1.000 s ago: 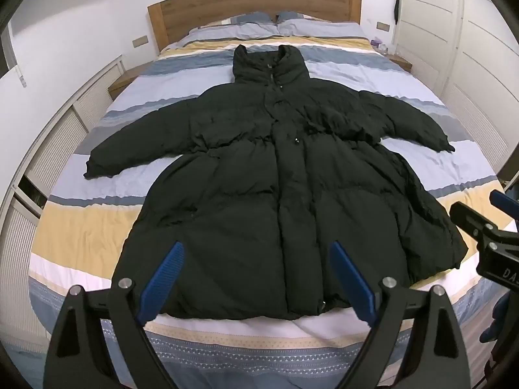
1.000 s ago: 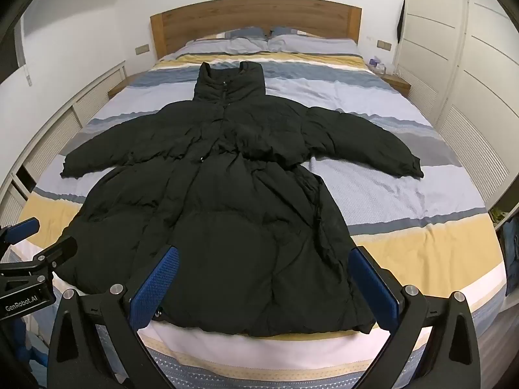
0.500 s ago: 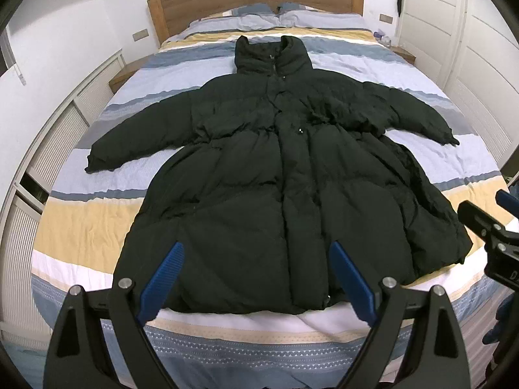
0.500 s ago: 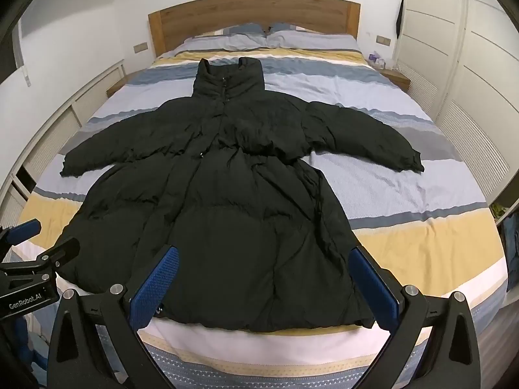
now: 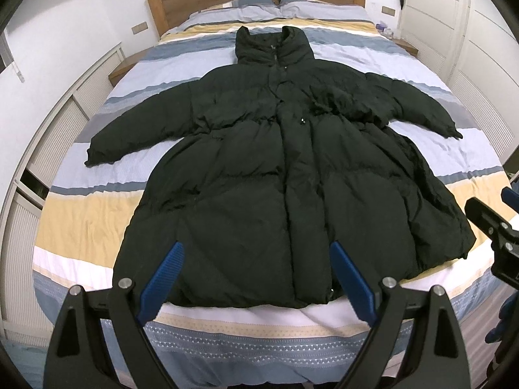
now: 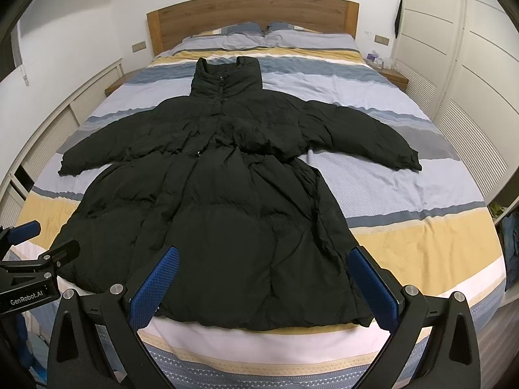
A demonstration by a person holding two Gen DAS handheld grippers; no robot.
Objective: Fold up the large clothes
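- Left gripper [image 5: 256, 278] sits low in its frame, blue pads spread wide apart, nothing between them, hovering just short of the hem.
- Right gripper [image 6: 264, 283] the same story: jaws wide apart, empty, poised above the foot of the bed.
- Each gripper pokes into the other's view, at the right edge of the left view and the lower left of the right view.
- Filling the middle of both frames: the black puffer coat [image 5: 285, 175], front up, closed, spread flat with its collar toward the top of the frame.
- One sleeve [image 5: 139, 133] reaches out to the left, the other sleeve [image 6: 363, 136] to the right, both lying on the covers.
- Underneath, the striped bed [image 6: 405, 214]; wooden headboard [image 6: 253, 16] at the top.
- No fold started, by the look of it.
- My read: padded, soft, bulky, probably light, with a slick shell that will spring back.
- Best hold looks like a sleeve cuff or a hem corner, pinching deep through the padding, not the shell alone.
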